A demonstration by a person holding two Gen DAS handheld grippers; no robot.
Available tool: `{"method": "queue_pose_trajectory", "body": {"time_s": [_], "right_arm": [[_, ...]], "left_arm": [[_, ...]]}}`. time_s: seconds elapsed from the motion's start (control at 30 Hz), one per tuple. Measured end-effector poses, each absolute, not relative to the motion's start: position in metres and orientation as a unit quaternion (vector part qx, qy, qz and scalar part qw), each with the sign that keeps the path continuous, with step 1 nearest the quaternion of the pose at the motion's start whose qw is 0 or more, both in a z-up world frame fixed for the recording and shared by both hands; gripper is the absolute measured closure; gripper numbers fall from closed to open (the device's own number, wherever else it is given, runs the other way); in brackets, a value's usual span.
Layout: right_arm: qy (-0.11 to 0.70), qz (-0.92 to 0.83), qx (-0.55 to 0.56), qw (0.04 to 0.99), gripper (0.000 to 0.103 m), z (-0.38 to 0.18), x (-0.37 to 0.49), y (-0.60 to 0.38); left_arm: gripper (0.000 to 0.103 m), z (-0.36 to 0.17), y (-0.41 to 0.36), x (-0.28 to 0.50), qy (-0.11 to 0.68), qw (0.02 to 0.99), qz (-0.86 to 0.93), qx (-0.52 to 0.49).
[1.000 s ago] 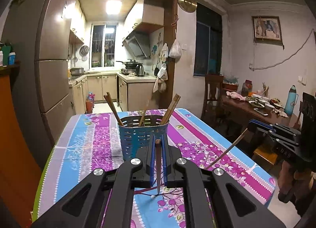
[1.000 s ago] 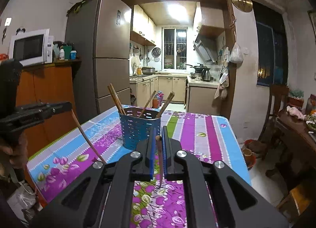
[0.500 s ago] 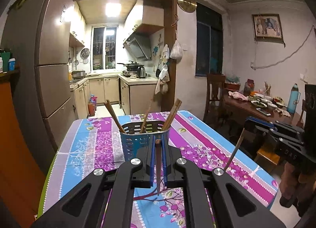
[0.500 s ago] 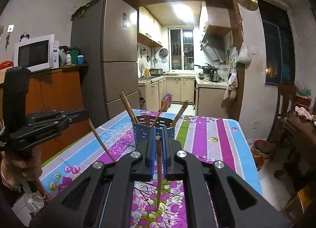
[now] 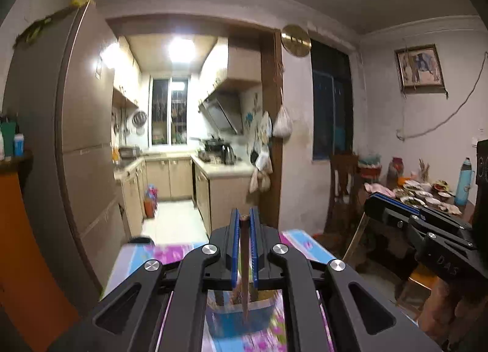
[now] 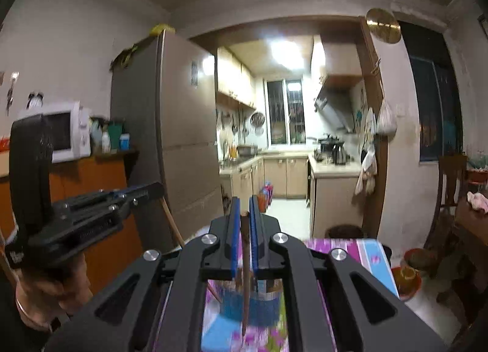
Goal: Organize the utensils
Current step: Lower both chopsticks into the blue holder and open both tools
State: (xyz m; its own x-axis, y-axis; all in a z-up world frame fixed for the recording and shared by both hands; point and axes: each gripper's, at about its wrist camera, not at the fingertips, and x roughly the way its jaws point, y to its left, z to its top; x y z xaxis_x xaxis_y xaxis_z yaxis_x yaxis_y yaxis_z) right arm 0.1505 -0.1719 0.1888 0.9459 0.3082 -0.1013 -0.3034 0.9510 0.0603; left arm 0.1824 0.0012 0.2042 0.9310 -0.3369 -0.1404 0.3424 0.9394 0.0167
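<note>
Both tongs are pinched on a chopstick each; the left tongs (image 5: 244, 248) grip a chopstick (image 5: 244, 272) near its top, tip hanging down toward the blue holder (image 5: 241, 320) just below; the right tongs (image 6: 242, 245) hold theirs (image 6: 245, 284) likewise above the same holder (image 6: 250, 306), which stands on the table (image 6: 366, 251). Each stick is judged light, stiff and smooth, so slipping or swinging is likely if gripped loosely; a hold near the thick upper end is best kept, so the tip can be lowered straight in.
</note>
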Motion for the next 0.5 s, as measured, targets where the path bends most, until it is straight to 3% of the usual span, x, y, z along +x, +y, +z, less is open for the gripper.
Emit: {"method": "queue_pose_trajectory", "body": {"time_s": [0.2,0.5], "right_arm": [[0.044,0.133,0.030,0.990,0.098,0.204,0.211,-0.171],[0.081,0.123,0.048,0.988,0.098,0.157,0.272,-0.173]], "left_arm": [[0.095,0.220,-0.008,0.234,0.067,0.984,-0.162,0.026],[0.095,0.153,-0.022,0.311,0.153,0.974,-0.157,0.060]]}}
